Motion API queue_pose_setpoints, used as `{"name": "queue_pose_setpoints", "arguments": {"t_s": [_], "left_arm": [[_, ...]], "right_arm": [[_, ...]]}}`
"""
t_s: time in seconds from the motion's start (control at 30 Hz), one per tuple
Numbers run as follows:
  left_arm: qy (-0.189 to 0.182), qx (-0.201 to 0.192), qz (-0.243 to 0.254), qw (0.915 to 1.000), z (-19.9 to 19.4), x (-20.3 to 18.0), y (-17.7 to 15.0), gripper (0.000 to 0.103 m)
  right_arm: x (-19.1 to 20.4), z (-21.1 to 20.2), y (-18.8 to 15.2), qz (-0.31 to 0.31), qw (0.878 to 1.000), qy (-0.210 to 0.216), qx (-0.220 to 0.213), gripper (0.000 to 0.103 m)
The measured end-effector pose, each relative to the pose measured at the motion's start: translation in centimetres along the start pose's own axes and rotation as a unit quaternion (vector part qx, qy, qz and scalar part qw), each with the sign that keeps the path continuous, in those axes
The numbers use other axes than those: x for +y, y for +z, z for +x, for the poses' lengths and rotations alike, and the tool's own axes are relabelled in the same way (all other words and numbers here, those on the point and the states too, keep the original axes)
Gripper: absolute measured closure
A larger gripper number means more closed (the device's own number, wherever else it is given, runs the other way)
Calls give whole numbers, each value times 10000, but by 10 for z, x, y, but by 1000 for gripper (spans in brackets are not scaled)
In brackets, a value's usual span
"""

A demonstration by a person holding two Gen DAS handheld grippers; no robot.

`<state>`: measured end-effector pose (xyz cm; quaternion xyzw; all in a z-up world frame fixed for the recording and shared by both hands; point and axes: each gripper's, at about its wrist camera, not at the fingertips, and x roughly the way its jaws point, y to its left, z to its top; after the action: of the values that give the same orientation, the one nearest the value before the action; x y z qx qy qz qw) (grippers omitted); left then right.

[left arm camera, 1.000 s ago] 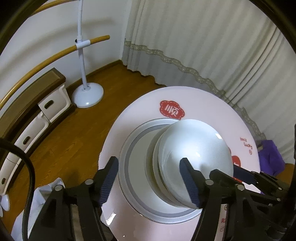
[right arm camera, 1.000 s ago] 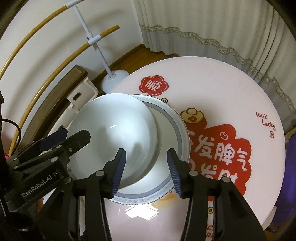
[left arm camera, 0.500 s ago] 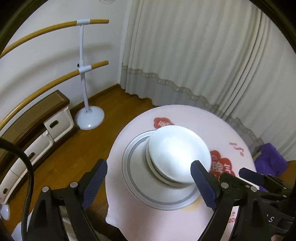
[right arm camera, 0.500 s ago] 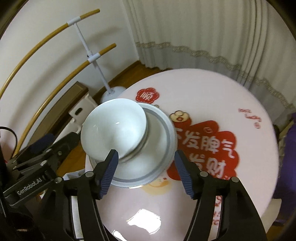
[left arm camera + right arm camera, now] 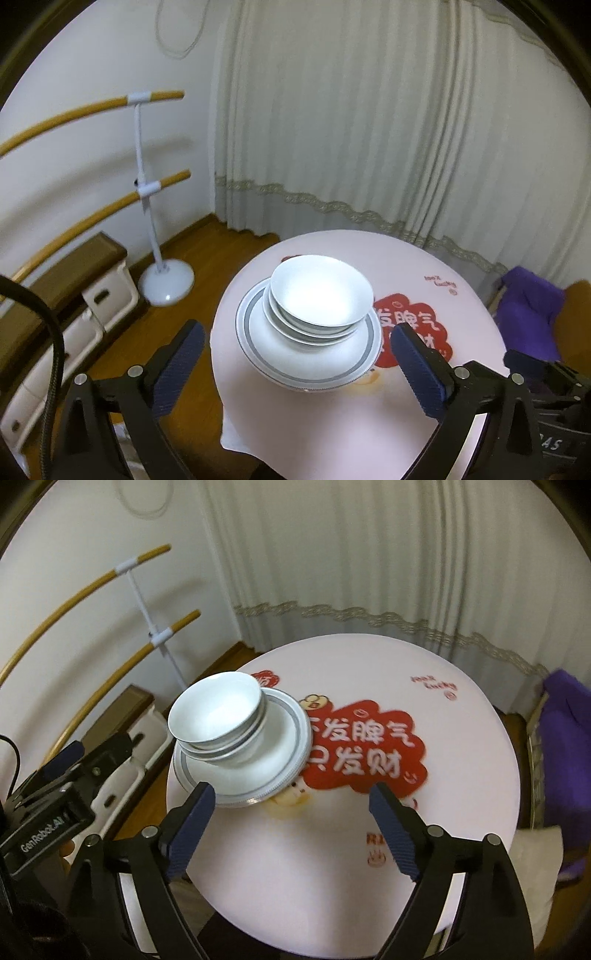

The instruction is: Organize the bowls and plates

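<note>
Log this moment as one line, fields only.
stack: bowls nested on plate, table | left gripper: opening, nothing between fingers | right gripper: opening, nothing between fingers

A white bowl [image 5: 320, 291] sat upright on top of a nested stack of bowls [image 5: 310, 330], and that stack rested on a wide white plate [image 5: 317, 363] with a grey band around its rim. The whole pile stood near the left edge of the round pink table, with the bowls off-centre toward the plate's left side.
</note>
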<state>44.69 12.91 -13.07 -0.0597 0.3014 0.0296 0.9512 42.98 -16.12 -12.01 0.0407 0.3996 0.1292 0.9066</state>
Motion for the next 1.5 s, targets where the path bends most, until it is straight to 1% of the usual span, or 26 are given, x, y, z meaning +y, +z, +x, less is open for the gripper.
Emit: {"name": "queue_pose_setpoints", "arguments": {"t_s": [0.1, 0.2, 0.27, 0.43, 0.5, 0.63, 0.87, 1.0, 1.13, 1.23, 1.3, 1.43, 1.5], "left_arm": [[-37, -127, 113, 9998, -18, 3, -12, 2], [-35, -201, 97, 9997, -30, 6, -26, 1], [-56, -308, 98, 9995, -46, 6, -39, 1], [-63, -354, 58, 9993, -76, 5, -69, 1], [-16, -464, 49, 9989, -93, 2, -81, 1], [-26, -699, 19, 9975, -121, -10, -109, 1], [-9, -1052, 57, 9944, -168, -30, -167, 1], [96, -1311, 122, 9912, -188, -42, -196, 1], [139, -1486, 92, 9888, -197, -50, -220, 1], [69, -1682, 58, 9857, -202, -54, -238, 0], [49, -1783, 72, 9839, -204, -56, -251, 1], [50, -1747, 226, 9843, -201, -61, -265, 1], [73, -1749, 280, 9842, -200, -63, -271, 1]], "right_arm": [[-7, -16, -15, 215, 9995, -81, -208, 12], [-9, -27, -26, 325, 9988, -134, -342, 10], [-8, -36, -33, 302, 9985, -151, -429, 10], [-3, -65, -51, 165, 9966, -288, -750, 6], [-2, -79, -57, 138, 9953, -304, -905, 6], [-5, -109, -75, 74, 9916, -369, -1241, 0], [-17, -142, -108, 62, 9869, -249, -1593, 0], [-25, -157, -124, 103, 9836, -211, -1790, 0], [-32, -172, -139, 124, 9789, -165, -2033, 0], [-33, -181, -149, 82, 9749, -264, -2210, 0], [-33, -186, -156, 30, 9721, -409, -2311, 0], [-36, -193, -165, -36, 9655, -617, -2529, 0], [-38, -194, -167, -32, 9641, -597, -2587, 0]]}}
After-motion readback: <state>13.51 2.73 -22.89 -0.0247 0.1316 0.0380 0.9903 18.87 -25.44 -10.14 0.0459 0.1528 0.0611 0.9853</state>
